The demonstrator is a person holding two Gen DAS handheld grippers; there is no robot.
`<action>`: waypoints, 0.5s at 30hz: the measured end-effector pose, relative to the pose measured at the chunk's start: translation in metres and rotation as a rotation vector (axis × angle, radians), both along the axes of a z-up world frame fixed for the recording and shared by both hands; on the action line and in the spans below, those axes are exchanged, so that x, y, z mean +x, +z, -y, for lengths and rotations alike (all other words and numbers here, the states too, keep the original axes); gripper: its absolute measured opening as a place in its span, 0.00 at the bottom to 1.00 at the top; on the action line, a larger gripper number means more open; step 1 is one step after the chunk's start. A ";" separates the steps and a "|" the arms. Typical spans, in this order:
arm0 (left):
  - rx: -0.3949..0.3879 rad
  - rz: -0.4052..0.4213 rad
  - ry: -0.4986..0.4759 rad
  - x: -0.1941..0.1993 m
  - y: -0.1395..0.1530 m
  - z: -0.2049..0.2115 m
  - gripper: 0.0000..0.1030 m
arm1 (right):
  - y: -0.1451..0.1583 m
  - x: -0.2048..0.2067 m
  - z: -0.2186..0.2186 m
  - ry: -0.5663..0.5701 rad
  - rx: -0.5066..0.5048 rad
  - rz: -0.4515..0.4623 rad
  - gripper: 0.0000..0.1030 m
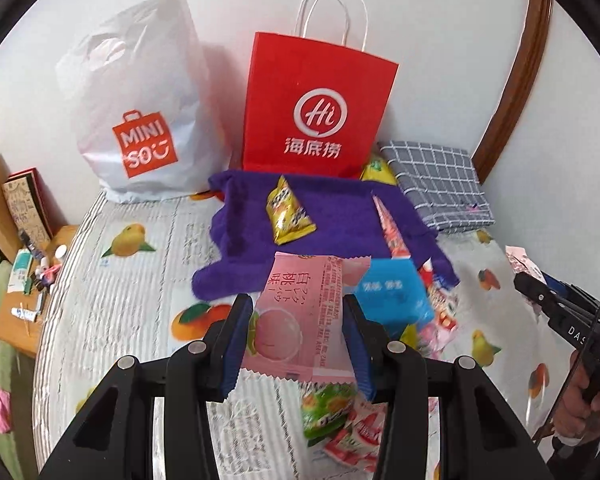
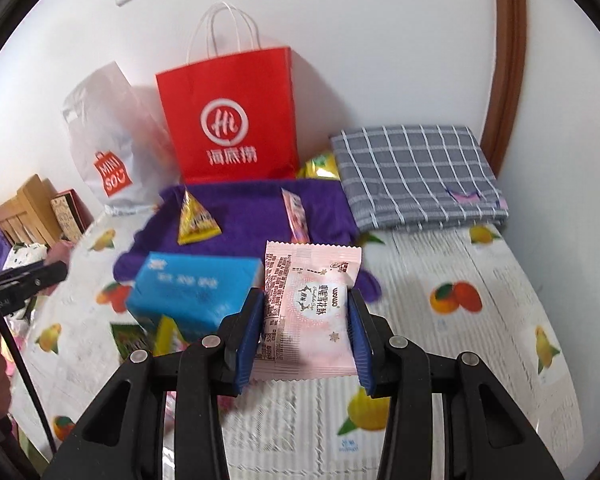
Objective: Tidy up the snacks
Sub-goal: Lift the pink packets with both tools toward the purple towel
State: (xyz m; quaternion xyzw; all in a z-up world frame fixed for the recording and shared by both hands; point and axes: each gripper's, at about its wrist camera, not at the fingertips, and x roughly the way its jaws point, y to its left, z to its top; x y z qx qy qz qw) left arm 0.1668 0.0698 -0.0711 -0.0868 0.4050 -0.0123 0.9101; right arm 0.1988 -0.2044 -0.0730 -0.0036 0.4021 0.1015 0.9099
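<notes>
My left gripper (image 1: 298, 312) is shut on a pink peach-flavour snack packet (image 1: 300, 320) held above the bed. My right gripper (image 2: 306, 308) is shut on a pink snowflake-crisp packet (image 2: 312, 308). A purple towel (image 1: 332, 216) (image 2: 252, 216) lies in front of a red paper bag (image 1: 316, 108) (image 2: 228, 120) and carries a yellow triangular snack (image 1: 288, 212) (image 2: 196, 220) and a thin pink stick packet (image 1: 390, 224) (image 2: 296, 220). A blue box (image 1: 392, 296) (image 2: 196, 288) sits at the towel's near edge. Green and red snack packets (image 1: 340, 420) lie below my left gripper.
A white Miniso plastic bag (image 1: 144, 112) (image 2: 108, 144) stands left of the red bag against the wall. A folded grey checked cloth (image 1: 440, 184) (image 2: 416, 176) lies at the right. A yellow packet (image 1: 376, 168) sits beside the red bag. A cluttered wooden side table (image 1: 24, 280) is at the bed's left.
</notes>
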 end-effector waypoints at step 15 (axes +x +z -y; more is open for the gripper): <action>0.010 0.018 0.013 0.045 0.027 -0.013 0.42 | 0.011 0.057 -0.025 0.041 0.066 -0.029 0.40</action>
